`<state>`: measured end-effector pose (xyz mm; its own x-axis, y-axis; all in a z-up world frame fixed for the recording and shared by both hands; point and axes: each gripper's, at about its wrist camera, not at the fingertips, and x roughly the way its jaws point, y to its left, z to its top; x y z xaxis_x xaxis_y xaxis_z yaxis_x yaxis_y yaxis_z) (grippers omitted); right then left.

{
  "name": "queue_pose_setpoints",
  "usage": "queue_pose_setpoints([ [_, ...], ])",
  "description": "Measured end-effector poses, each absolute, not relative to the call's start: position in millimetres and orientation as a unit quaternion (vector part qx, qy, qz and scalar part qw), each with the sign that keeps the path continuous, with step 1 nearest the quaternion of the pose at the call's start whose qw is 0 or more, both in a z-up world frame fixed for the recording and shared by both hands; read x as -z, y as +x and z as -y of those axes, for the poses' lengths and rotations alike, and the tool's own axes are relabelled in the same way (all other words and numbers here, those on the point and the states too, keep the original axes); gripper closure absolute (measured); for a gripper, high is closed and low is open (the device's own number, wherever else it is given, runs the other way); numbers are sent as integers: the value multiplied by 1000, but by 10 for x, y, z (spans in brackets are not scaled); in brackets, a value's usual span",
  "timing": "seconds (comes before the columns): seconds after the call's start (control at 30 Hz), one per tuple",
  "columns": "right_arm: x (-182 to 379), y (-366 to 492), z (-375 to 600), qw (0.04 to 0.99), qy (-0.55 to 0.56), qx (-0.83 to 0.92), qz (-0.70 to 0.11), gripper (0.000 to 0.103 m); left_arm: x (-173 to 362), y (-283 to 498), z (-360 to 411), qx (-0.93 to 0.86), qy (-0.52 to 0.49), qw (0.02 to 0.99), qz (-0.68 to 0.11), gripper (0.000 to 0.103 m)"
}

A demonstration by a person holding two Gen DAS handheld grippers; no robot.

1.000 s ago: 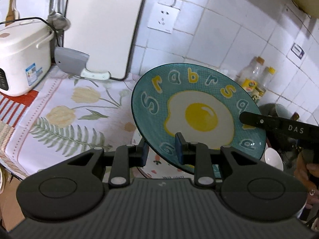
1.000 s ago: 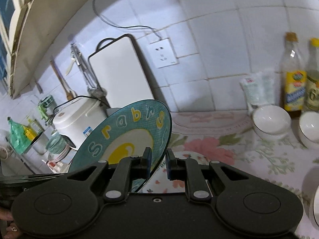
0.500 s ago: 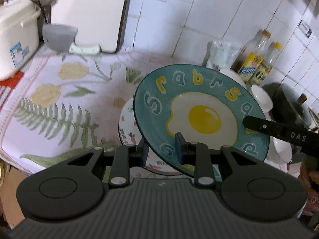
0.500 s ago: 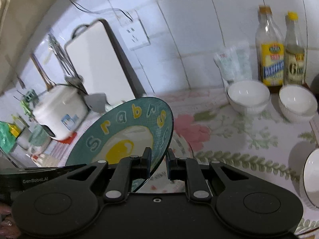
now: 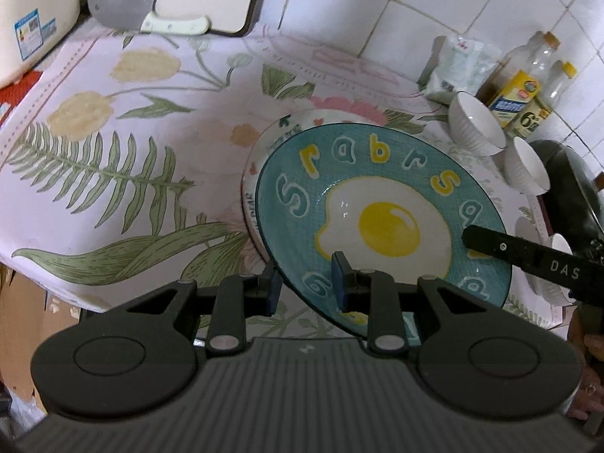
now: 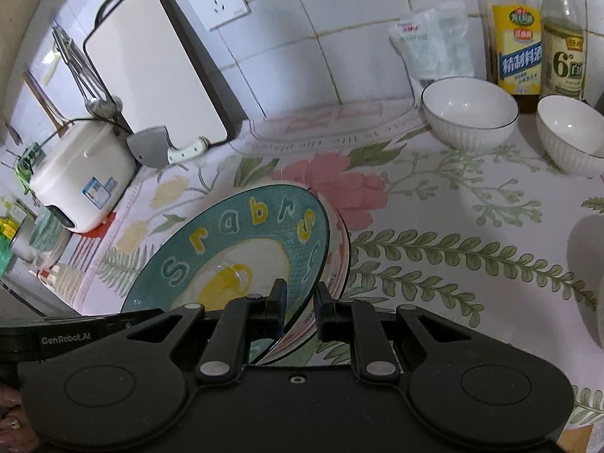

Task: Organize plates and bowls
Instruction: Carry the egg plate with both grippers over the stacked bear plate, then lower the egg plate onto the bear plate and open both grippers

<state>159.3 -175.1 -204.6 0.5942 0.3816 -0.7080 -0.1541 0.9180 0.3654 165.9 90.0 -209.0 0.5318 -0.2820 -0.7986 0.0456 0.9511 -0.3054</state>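
Now both the left gripper (image 5: 306,283) and the right gripper (image 6: 300,307) are closed on the rim of the teal egg plate (image 5: 381,222), just above a white patterned plate (image 5: 264,151).

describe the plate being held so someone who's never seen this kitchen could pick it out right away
Start at the flowered tablecloth covering the counter under the white tiled wall. Near its front edge, both sets of jaws grip a round teal ceramic plate, tilted above a white patterned plate lying on the cloth. Unlike that one and the plain white ribbed bowls near the bottles, it shows a fried egg ringed by chunky letters.
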Motion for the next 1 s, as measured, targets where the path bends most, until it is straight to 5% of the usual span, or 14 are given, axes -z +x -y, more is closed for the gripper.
queue_pose_setpoints([
  [1.0, 2141, 1886, 1425, 891, 41, -124, -434, 82, 2268, 1973, -987, 77, -152, 835, -523, 78],
])
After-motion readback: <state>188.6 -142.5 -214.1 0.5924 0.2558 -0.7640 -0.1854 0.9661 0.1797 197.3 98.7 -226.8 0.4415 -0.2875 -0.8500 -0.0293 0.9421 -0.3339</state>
